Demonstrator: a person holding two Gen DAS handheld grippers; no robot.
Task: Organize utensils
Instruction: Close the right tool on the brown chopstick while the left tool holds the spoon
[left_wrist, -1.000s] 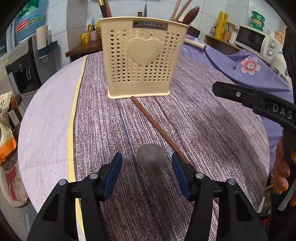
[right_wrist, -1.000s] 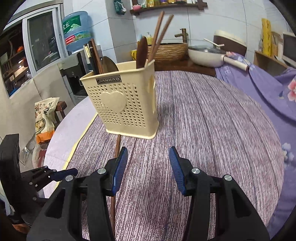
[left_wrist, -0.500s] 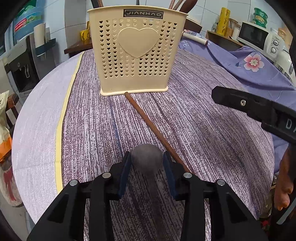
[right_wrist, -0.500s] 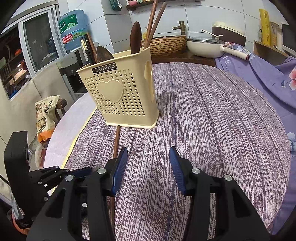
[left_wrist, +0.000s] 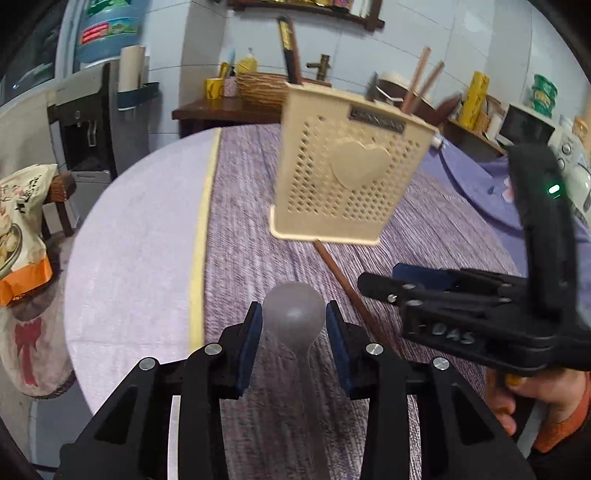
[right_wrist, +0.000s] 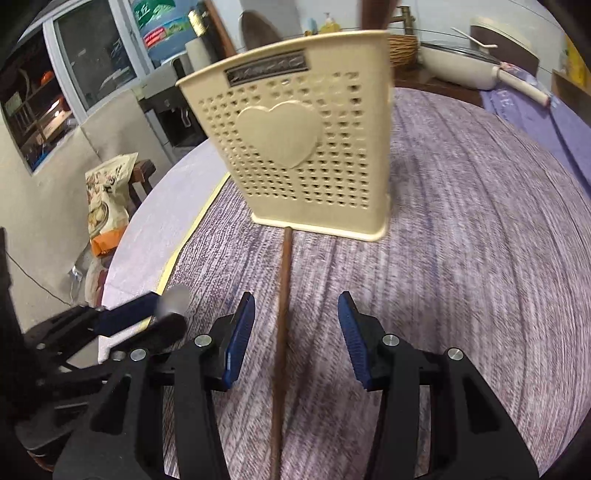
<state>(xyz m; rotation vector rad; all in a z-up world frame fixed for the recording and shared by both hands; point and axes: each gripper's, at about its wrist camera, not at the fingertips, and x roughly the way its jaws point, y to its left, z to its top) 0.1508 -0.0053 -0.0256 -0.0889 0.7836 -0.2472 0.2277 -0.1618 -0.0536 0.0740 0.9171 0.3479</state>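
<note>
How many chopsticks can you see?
3. One chopstick lies on the table in front of the cream holder. Two more stand inside the holder. The holder may hide others.

Left gripper (left_wrist: 293, 332), previously open around the grey spoon (left_wrist: 293, 314), now clamps it; right gripper (right_wrist: 295, 332) now straddles the brown chopstick (right_wrist: 282, 314), nearer the holder (right_wrist: 306, 147).

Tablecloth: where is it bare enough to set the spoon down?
Bare: the striped tablecloth right of the cream holder, and the pale strip left of the yellow edge. Crowded: in front of the holder, where the chopstick lies between the right gripper's open jaws.
</note>
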